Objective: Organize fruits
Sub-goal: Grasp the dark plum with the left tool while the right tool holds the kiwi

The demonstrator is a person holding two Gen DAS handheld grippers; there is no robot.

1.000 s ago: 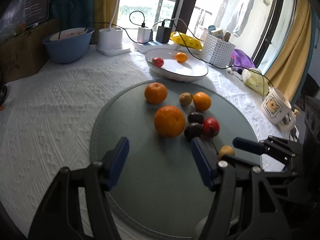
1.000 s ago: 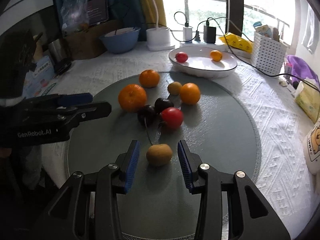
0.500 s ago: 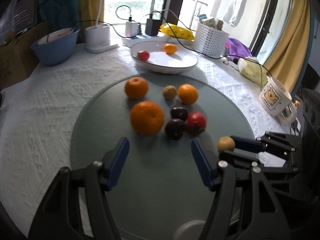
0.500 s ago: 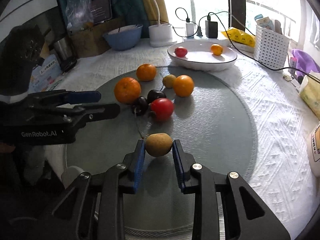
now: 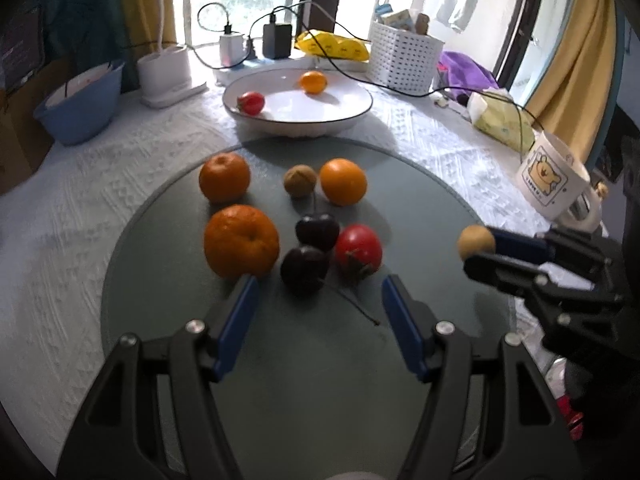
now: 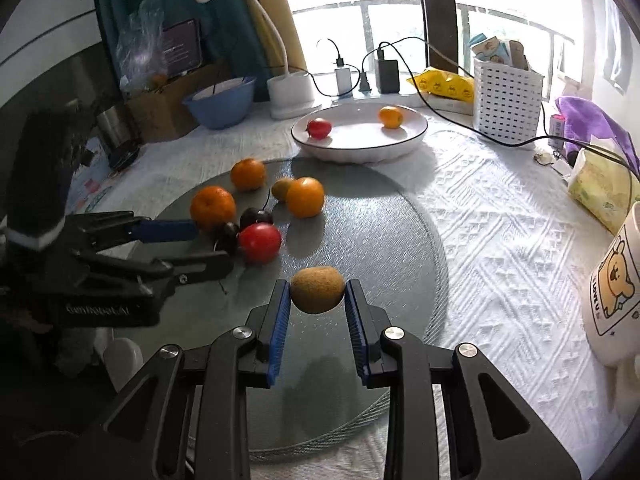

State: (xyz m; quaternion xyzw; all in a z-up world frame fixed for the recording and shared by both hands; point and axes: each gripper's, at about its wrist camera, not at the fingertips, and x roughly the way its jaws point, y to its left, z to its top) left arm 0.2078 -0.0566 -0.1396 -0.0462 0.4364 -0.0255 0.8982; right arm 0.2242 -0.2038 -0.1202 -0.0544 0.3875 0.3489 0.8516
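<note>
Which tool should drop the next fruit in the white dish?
Right. The right tool is already shut on a kiwi, clear path to the white dish. The left tool is open, empty.

The right gripper (image 6: 317, 300) points down over the round mat (image 6: 380, 248), its blue pads pressed on a kiwi (image 6: 317, 289), seemingly lifted clear. The left gripper (image 5: 316, 300) hangs above the mat's near side, jaws apart and empty.
</note>
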